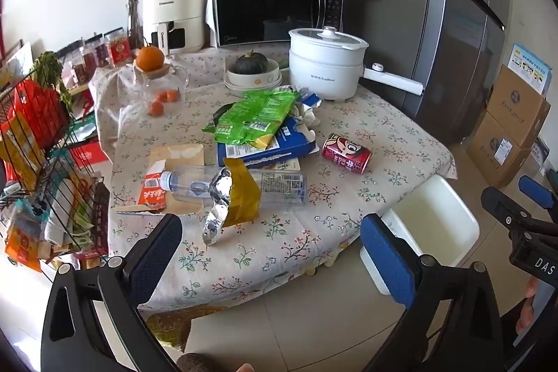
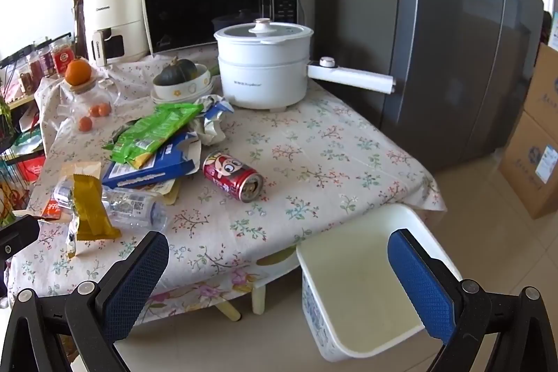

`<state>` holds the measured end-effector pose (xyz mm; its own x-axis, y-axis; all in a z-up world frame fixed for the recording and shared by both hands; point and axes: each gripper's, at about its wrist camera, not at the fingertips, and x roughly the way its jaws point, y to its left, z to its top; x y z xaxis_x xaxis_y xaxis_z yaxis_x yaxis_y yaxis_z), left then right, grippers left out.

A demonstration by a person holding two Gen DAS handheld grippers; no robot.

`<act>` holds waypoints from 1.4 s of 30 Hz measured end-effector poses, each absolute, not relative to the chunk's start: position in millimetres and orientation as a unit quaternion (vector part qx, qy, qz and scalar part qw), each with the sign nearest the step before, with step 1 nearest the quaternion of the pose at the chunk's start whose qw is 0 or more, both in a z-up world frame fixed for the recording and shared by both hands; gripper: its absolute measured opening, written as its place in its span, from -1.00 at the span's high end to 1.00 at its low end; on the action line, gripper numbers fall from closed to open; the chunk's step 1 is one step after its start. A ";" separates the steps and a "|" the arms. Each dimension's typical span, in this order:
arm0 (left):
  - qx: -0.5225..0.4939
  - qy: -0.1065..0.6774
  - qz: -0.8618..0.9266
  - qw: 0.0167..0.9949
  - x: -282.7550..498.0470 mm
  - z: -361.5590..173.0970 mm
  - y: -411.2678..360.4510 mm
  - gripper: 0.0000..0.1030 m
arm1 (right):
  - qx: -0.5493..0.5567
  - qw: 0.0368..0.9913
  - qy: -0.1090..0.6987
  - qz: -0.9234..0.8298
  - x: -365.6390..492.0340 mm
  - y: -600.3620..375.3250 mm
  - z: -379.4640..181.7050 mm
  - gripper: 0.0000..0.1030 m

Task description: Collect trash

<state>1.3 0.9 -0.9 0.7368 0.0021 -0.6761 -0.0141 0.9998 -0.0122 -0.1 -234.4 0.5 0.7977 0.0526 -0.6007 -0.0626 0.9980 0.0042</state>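
Trash lies on the floral tablecloth: a red can (image 1: 346, 153) (image 2: 233, 176) on its side, a clear plastic bottle (image 1: 275, 187) (image 2: 134, 206), a gold foil wrapper (image 1: 233, 201) (image 2: 91, 211), a green snack bag (image 1: 256, 115) (image 2: 155, 131), a blue carton (image 1: 268, 147) (image 2: 153, 168) and crumpled paper (image 2: 209, 124). A white bin (image 1: 432, 225) (image 2: 362, 288) stands on the floor at the table's near right corner. My left gripper (image 1: 272, 253) and right gripper (image 2: 279, 281) are both open and empty, held in front of the table edge.
A white electric pot (image 1: 326, 63) (image 2: 263, 65), a bowl with a squash (image 1: 251, 70), a glass jar with oranges (image 1: 158, 86), a microwave (image 1: 275, 9) and an air fryer stand behind. A wire rack (image 1: 45, 169) is at left, a fridge (image 1: 453, 23) and cardboard boxes (image 1: 509, 128) at right.
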 end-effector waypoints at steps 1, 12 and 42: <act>-0.009 0.363 0.004 0.932 1.8 -1.0 1.1 -1.00 | -0.008 0.948 0.316 0.031 0.3 -234.3 0.4 -1.00; -0.008 0.358 0.006 0.934 4.3 -4.5 1.9 -1.00 | -0.009 0.948 0.318 0.032 -2.4 -231.7 -1.3 -1.00; -0.030 0.360 0.009 0.932 -9.4 5.9 13.1 -1.00 | -0.009 0.948 0.314 0.038 -5.2 -229.2 8.1 -1.00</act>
